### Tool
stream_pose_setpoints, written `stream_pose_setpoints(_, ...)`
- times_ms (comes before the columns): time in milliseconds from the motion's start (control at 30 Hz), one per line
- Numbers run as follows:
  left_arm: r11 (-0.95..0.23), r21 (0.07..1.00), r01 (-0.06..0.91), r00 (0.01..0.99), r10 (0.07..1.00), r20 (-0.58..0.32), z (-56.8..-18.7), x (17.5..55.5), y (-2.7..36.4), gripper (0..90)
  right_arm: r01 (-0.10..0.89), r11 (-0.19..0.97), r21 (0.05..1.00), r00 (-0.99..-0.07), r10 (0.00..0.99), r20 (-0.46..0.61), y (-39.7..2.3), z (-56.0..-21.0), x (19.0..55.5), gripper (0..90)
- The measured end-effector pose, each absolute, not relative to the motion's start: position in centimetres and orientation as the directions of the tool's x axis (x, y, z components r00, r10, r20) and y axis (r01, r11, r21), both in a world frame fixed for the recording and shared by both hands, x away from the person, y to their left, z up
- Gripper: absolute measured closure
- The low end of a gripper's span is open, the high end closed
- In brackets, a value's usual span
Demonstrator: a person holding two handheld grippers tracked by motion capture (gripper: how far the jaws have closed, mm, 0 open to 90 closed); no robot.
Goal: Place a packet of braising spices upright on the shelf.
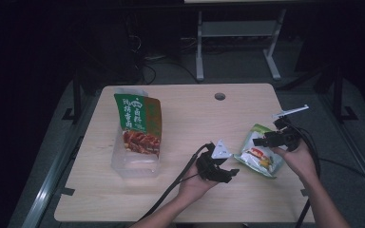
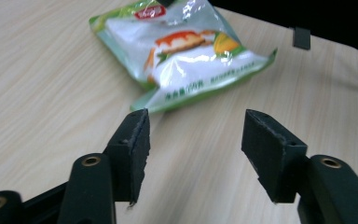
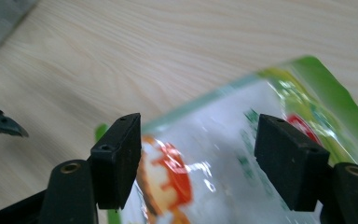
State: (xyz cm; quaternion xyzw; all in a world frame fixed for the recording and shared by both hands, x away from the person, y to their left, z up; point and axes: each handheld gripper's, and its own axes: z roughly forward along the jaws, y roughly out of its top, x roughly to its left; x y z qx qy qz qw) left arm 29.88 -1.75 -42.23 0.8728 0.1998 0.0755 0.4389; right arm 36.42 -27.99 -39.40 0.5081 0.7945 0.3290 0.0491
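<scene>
Snack packet [image 1: 259, 156], white and green, is seen in the high view on the table [image 1: 185, 199] between the left gripper [image 1: 222, 172] and the right gripper [image 1: 265, 140]; a larger green pouch [image 1: 139, 124] rests on a clear container [image 1: 134, 167] well apart. In the left gripper view the packet [image 2: 186, 51] lies ahead of parted jaws holding nothing; its print is unreadable. In the right gripper view the blurred packet [image 3: 242, 158] is seen beyond the open jaws.
</scene>
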Motion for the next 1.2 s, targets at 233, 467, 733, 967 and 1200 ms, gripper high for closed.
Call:
stream_pose_setpoints(233,-0.527,0.795,0.300,0.908,0.414,-0.069,-42.0,31.5,-4.0,50.3,0.802,0.224,0.554,-0.421,0.870,0.257,-30.8,-40.4,35.4,30.7)
stream_pose_setpoints(467,-0.556,0.772,0.308,0.908,0.413,-0.066,-42.6,32.4,-6.3,61.7,0.831,0.171,0.530,-0.351,0.900,0.259,-32.7,-41.3,34.7,29.7)
stream_pose_setpoints(733,-0.564,0.753,0.338,0.899,0.431,-0.081,-43.2,33.1,-7.3,63.7,0.858,0.117,0.500,-0.276,0.926,0.256,-34.4,-42.1,34.2,30.0)
stream_pose_setpoints(967,-0.583,0.744,0.326,0.905,0.420,-0.068,-43.2,33.0,-7.7,62.0,0.884,0.069,0.462,-0.232,0.923,0.307,-35.2,-43.7,34.4,29.4)
stream_pose_setpoints(1200,-0.582,0.742,0.333,0.907,0.413,-0.082,-43.5,32.9,-8.0,61.7,0.898,0.057,0.437,-0.236,0.899,0.368,-34.8,-44.7,35.1,30.4)
